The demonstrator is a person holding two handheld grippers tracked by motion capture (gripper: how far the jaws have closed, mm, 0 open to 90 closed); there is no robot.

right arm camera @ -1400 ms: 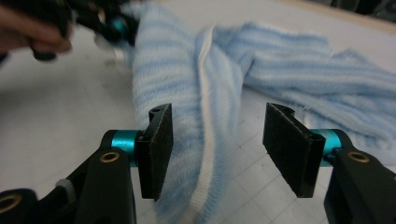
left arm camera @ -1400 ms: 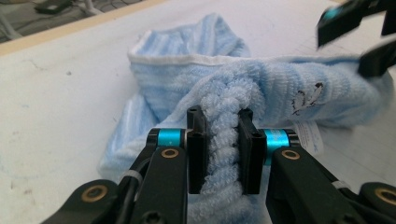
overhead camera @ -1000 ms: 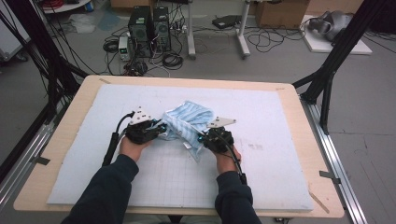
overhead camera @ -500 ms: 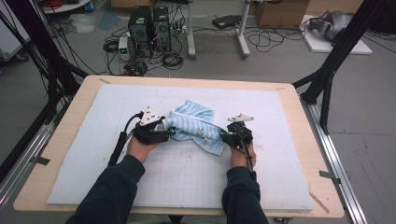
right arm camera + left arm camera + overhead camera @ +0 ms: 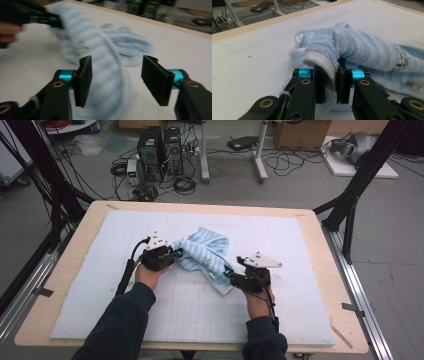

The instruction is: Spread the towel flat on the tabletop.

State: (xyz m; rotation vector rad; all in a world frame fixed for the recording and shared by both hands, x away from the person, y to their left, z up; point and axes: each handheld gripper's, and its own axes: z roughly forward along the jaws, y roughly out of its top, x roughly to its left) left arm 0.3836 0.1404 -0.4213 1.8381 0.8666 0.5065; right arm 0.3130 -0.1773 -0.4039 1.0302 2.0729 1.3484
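Left gripper sits left of centre on the surface, above the white gridded mat. Its fingers are clamped on the white-hemmed edge of the light-blue striped towel; in the left gripper view the terry fabric is pinched between both pads and bulges up over them. Black cable trails from that gripper back along the person's left forearm, dark sleeve.

Towel is bunched mid-mat, lying between the 2 grippers, running from the left gripper's pinch diagonally down toward the right gripper. A small printed label and a dark stitched mark show on it in the left gripper view.

Right gripper is at the towel's lower right end, grey three-cornered plate on top. Its fingers stand wide apart, not gripping: in the right gripper view the towel's blue stripes run through the gap between the 2 pads, with clear space to the right pad. That view is motion-blurred, so contact with the left pad cannot be told. The left gripper shows far off at that view's upper left, holding the towel's other end.

Beyond the surface: PC towers and loose cables on the floor.
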